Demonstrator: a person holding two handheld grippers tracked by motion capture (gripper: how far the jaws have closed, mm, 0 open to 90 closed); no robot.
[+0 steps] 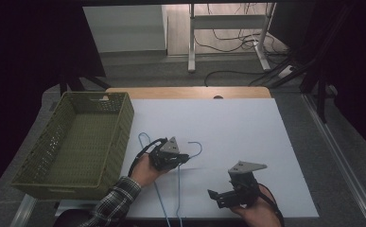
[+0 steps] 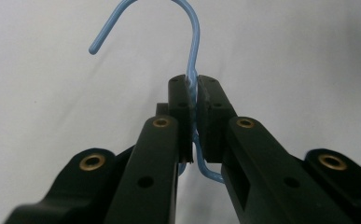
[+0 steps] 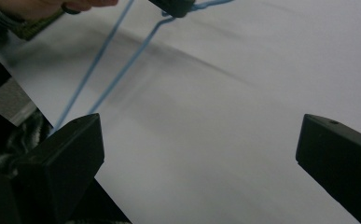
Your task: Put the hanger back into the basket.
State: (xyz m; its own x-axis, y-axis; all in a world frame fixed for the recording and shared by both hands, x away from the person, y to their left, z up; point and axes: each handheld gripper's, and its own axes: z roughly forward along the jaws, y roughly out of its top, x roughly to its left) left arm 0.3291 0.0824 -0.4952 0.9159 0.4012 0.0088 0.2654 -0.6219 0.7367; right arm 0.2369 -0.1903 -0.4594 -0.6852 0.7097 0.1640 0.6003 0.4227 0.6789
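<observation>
The bench (image 1: 247, 123) carries a white sheet over most of its top, with a strip of bare wood showing along the far edge. At its left side sits a green plastic basket (image 1: 57, 142), latticed walls, nothing visible inside, its right wall overlapping the sheet's left edge.

A blue wire hanger (image 1: 178, 189) lies near the middle of the sheet, toward the person's side. Its long wires run from the neck back toward the near edge of the bench, where they pass out of the high view; the hook (image 1: 197, 147) lies at the far end, bending over to the right. A second blue wire loop (image 1: 144, 138) shows just left of the left gripper — whether it belongs to the same hanger cannot be told.

The left gripper (image 1: 180, 159), held in a hand with a plaid sleeve (image 1: 117, 196), is clenched on the hanger's neck. In the left gripper view its fingers (image 2: 180, 109) press together on the twisted wire, the hook (image 2: 169, 14) rising beyond them and curling leftward.

The right gripper (image 1: 216, 197) rests low at the near right of the sheet, well apart from the hanger — its fingers (image 3: 64, 154) are spread wide, released, nothing between them. In the right gripper view the hanger's wires (image 3: 117, 74) run diagonally across the sheet beyond.
</observation>
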